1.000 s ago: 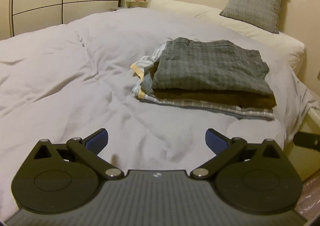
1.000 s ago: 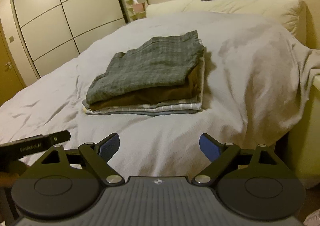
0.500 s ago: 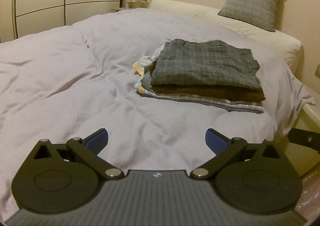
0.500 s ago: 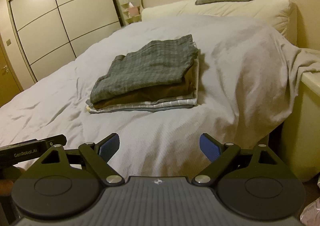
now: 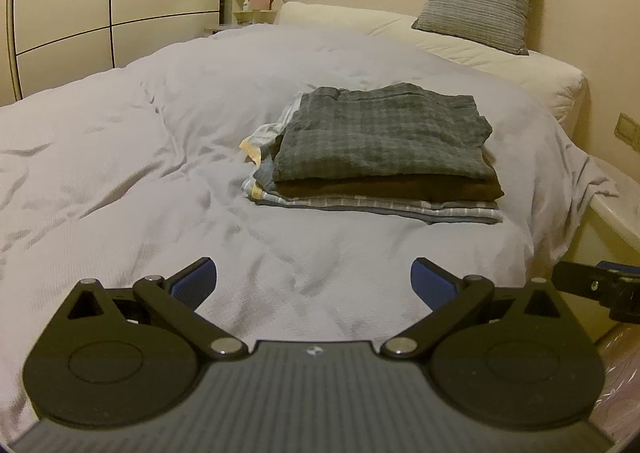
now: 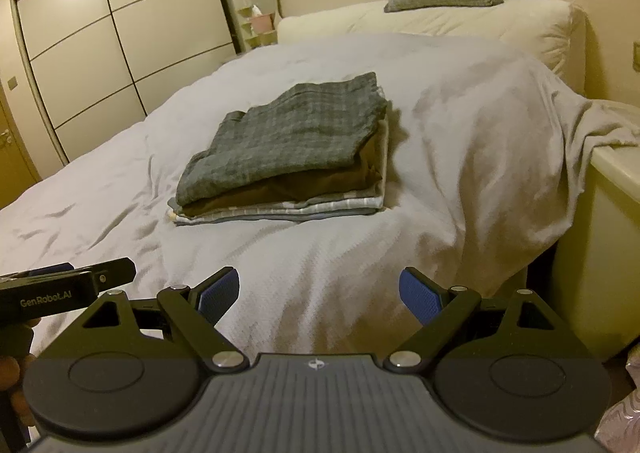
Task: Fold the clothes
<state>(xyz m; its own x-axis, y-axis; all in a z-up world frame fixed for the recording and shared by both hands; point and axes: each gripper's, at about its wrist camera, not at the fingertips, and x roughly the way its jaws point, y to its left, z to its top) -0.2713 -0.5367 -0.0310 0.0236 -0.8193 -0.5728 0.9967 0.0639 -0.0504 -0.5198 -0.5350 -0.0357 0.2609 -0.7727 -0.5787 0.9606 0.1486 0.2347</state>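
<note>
Hovering spread and empty, left gripper (image 5: 314, 281) and right gripper (image 6: 319, 291), near folded clothes stack (image 5: 380, 157) lying on duvet (image 5: 120, 157).

Bare duvet (image 5: 304, 253) before clothes stack (image 5: 384, 141)

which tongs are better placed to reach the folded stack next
Left, marginally. Both the left tongs and right tongs are open, empty and short of the stack. In the left view it lies nearly straight ahead; in the right view it sits left of centre.
</note>
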